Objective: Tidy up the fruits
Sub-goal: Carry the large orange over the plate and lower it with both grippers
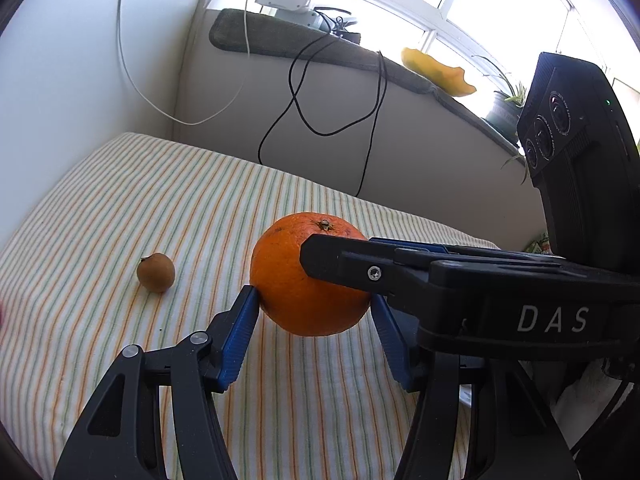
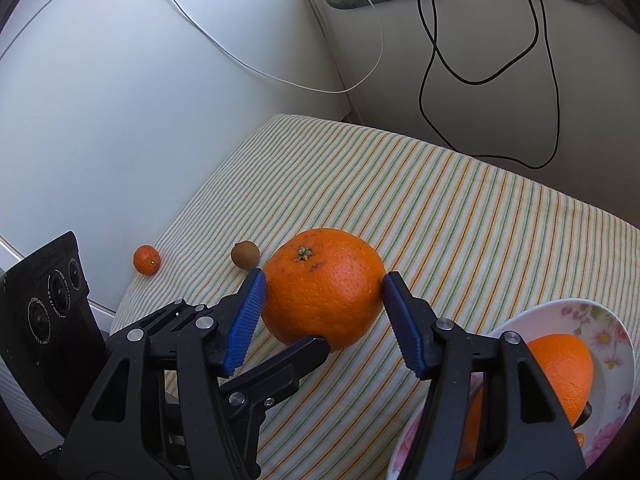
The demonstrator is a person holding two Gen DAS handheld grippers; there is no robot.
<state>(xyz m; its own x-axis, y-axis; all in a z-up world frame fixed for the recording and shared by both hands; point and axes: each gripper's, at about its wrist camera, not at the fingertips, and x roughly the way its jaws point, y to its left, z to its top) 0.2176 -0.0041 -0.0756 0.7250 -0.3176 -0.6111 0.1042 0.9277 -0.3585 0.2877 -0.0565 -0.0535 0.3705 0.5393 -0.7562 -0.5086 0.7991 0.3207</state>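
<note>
A large orange (image 1: 296,280) (image 2: 324,288) is held above the striped tablecloth between the fingertips of both grippers. My left gripper (image 1: 314,302) has its blue pads on the orange's two sides. My right gripper (image 2: 322,286) also has its pads on the orange; in the left wrist view its finger (image 1: 360,264) crosses the orange from the right. A small brown fruit (image 1: 156,272) (image 2: 245,255) lies on the cloth to the left. A small mandarin (image 2: 147,259) lies near the cloth's left edge. A floral bowl (image 2: 608,320) at the lower right holds another orange (image 2: 564,372).
The striped cloth (image 1: 120,208) (image 2: 460,220) covers the table, which stands against white walls. Black and white cables (image 2: 480,80) hang down the wall behind. A sill with a grey mat (image 1: 280,40), a yellow dish (image 1: 436,72) and a plant is at the back.
</note>
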